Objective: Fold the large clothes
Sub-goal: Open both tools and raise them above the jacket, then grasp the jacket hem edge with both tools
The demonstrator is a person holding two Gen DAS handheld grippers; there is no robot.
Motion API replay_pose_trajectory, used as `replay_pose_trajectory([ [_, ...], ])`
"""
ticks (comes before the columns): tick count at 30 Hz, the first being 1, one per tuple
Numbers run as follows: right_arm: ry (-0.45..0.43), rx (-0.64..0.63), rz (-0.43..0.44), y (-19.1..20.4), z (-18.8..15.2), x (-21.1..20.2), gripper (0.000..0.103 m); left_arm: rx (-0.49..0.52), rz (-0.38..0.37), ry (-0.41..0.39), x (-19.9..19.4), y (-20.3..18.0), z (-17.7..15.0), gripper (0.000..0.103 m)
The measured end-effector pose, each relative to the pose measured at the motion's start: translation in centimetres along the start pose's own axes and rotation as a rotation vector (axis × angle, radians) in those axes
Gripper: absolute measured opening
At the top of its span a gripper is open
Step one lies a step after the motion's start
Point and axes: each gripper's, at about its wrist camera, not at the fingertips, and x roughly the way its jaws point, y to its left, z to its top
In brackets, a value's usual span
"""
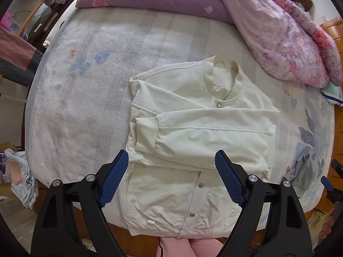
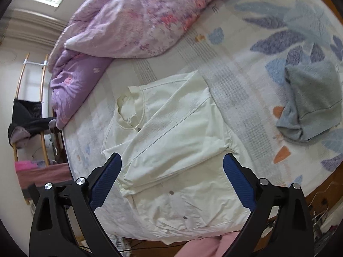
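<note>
Your left claw (image 1: 171,167) is spread wide, its blue pads (image 1: 114,178) holding nothing, hovering over the near half of the cream snap-front jacket (image 1: 193,132). Your right claw (image 2: 172,171) is just as wide open and grips nothing, poised above the same jacket (image 2: 171,141). The jacket lies flat on the bed (image 1: 90,98), hem at the near edge, both sleeves folded across the chest, collar pointing away. Off to the right, a crumpled grey garment (image 2: 310,100) sits apart on the floral sheet. Farther back, a purple floral quilt (image 1: 278,32) is heaped along the bed's far side.
</note>
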Motion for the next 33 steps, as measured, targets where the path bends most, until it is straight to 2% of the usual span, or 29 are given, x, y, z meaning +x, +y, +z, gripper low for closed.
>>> replay_pose_trajectory([
  [8, 0.085, -0.022, -0.097, -0.6, 6.5, 6.9, 0.092, -0.005, 0.068, 0.052, 7.1, 0.8, 6.0, 0.084],
  [11, 0.105, -0.063, -0.132, -0.9, 9.0, 9.9, 0.092, -0.037, 0.091, 0.033, 9.8, 1.9, 8.0, 0.084],
  [16, 0.127, -0.11, -0.145, -1.9, 13.3, 15.0, 0.092, -0.119, 0.109, 0.05, 16.0, 5.2, 11.6, 0.084],
  [19, 0.174, -0.114, -0.142, -2.6, 15.6, 18.6, 0.092, -0.16, 0.092, 0.058, 18.5, 7.0, 13.1, 0.084],
  [23, 0.214, -0.122, -0.13, -3.3, 17.5, 21.7, 0.092, -0.132, 0.065, 0.036, 20.5, 8.4, 14.9, 0.084],
  [25, 0.231, -0.12, -0.13, -3.8, 18.2, 23.0, 0.092, -0.128, 0.018, 0.045, 21.4, 9.0, 15.5, 0.084],
  [29, 0.276, -0.074, -0.071, -4.6, 19.2, 24.6, 0.092, -0.116, -0.025, 0.064, 23.4, 10.2, 16.7, 0.084],
  [30, 0.279, -0.073, -0.072, -4.6, 19.5, 24.9, 0.092, -0.113, -0.042, 0.071, 24.2, 10.6, 17.1, 0.085],
  [31, 0.282, -0.076, -0.075, -4.5, 19.7, 25.4, 0.092, -0.111, -0.067, 0.085, 25.1, 10.9, 17.3, 0.09],
  [33, 0.297, -0.073, -0.064, -4.4, 20.1, 26.3, 0.092, -0.121, -0.117, 0.131, 27.0, 11.4, 17.6, 0.091],
])
